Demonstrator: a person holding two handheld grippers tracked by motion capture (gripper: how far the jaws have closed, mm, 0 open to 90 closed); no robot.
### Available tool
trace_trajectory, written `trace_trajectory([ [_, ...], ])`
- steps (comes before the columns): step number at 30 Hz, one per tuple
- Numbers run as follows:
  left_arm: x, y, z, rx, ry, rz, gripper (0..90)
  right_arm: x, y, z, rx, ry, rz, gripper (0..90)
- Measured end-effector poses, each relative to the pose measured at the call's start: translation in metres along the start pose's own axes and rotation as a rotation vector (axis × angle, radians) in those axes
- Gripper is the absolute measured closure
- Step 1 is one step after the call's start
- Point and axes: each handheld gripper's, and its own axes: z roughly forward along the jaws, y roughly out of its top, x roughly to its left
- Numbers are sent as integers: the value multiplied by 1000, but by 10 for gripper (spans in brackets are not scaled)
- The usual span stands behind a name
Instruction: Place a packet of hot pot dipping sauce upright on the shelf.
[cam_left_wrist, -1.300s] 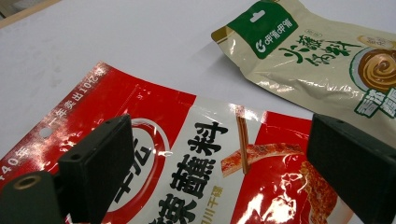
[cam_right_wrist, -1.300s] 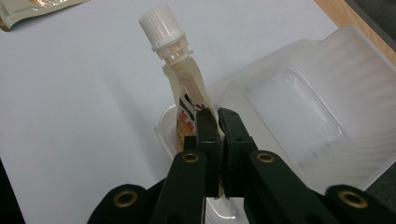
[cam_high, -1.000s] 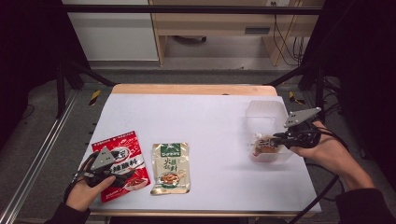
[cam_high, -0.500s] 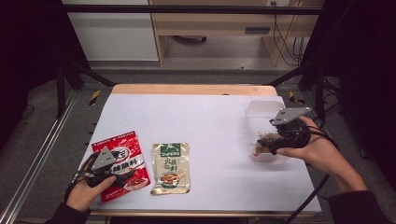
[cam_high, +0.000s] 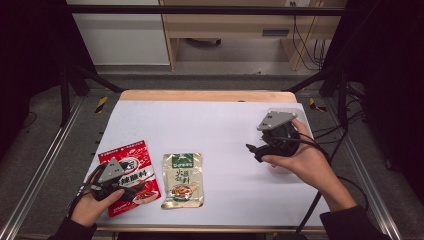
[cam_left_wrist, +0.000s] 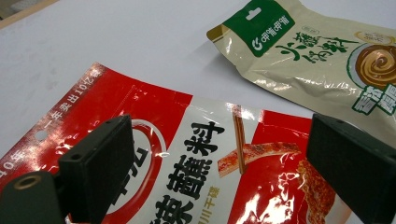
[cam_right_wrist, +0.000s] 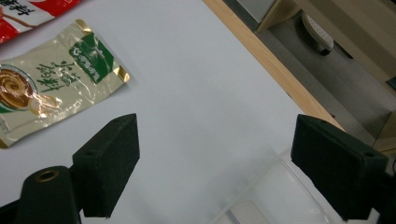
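Observation:
A red snack packet (cam_high: 131, 165) lies at the near left of the white table. My left gripper (cam_high: 127, 190) hovers over it, open, its jaws standing wide on either side of the print on the red packet (cam_left_wrist: 187, 140). A beige and green packet (cam_high: 183, 179) lies flat just to its right. My right gripper (cam_high: 254, 152) is at the right of the table and points left. Its jaws have just been opening and nothing is between them (cam_right_wrist: 215, 172). A clear plastic container (cam_right_wrist: 280, 196) sits just below it, mostly hidden under the hand in the high view.
The white table top (cam_high: 220, 125) ends in a wooden far edge (cam_high: 205, 96). Dark metal frame rails run along both sides. The beige packet (cam_right_wrist: 46, 88) lies well ahead of the right jaws.
The right gripper has lifted away from the clear container and swung left, and its jaws have opened. The left gripper and both packets have stayed put.

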Motion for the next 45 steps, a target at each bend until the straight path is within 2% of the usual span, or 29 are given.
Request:
trace_trajectory([
  [2, 0, 0, 0, 2, -1, 4, 76, 6, 5, 4, -3, -2, 12, 160],
  [3, -1, 1, 0, -1, -3, 3, 77, 14, 9, 10, -14, -1, 28, 159],
  [10, 0, 4, 1, -5, -7, 3, 80, 34, 11, 29, -53, 13, 70, 159],
  [12, -1, 7, 0, -12, -11, 10, 82, 45, 9, 41, -51, 16, 83, 159],
  [14, 0, 9, 0, -13, -14, 11, 82, 48, 8, 44, -54, 15, 87, 160],
  [17, 1, 17, 1, -15, -19, 15, 84, 62, 2, 61, -75, 25, 150, 166],
  [19, 2, 20, 1, -14, -20, 19, 85, 65, 1, 66, -75, 19, 157, 167],
  [21, 4, 26, 3, -11, -24, 29, 85, 75, -4, 81, -74, 25, 188, 169],
  [23, 6, 33, 7, -3, -32, 36, 85, 78, -6, 86, -70, 27, 196, 171],
  [24, 6, 38, 10, 4, -38, 45, 85, 83, -9, 95, -73, 26, 209, 178],
  [25, 6, 38, 10, 4, -38, 45, 85, 83, -9, 95, -73, 26, 209, 178],
  [27, 7, 44, 17, 14, -47, 55, 86, 87, -14, 104, -67, 29, 230, 195],
  [28, 7, 49, 24, 24, -56, 64, 86, 91, -18, 111, -61, 17, 234, 235],
  [33, 5, 61, 40, 42, -66, 81, 86, 95, -25, 116, -77, -7, 255, 280],
  [36, 2, 71, 58, 55, -98, 92, 86, 97, -31, 117, -88, -6, 277, 280],
  [39, 1, 76, 72, 56, -106, 75, 87, 100, -39, 120, -111, -9, 287, 280],
  [40, 1, 76, 72, 56, -106, 75, 87, 100, -39, 120, -111, -9, 287, 280],
  [41, 1, 77, 78, 58, -110, 69, 88, 102, -45, 121, -106, -5, 307, 280],
  [42, 0, 77, 85, 68, -114, 66, 91, 103, -47, 121, -105, -3, 305, 280],
  [45, -2, 76, 93, 96, -129, 75, 103, 106, -53, 123, -98, 14, 320, 281],
])
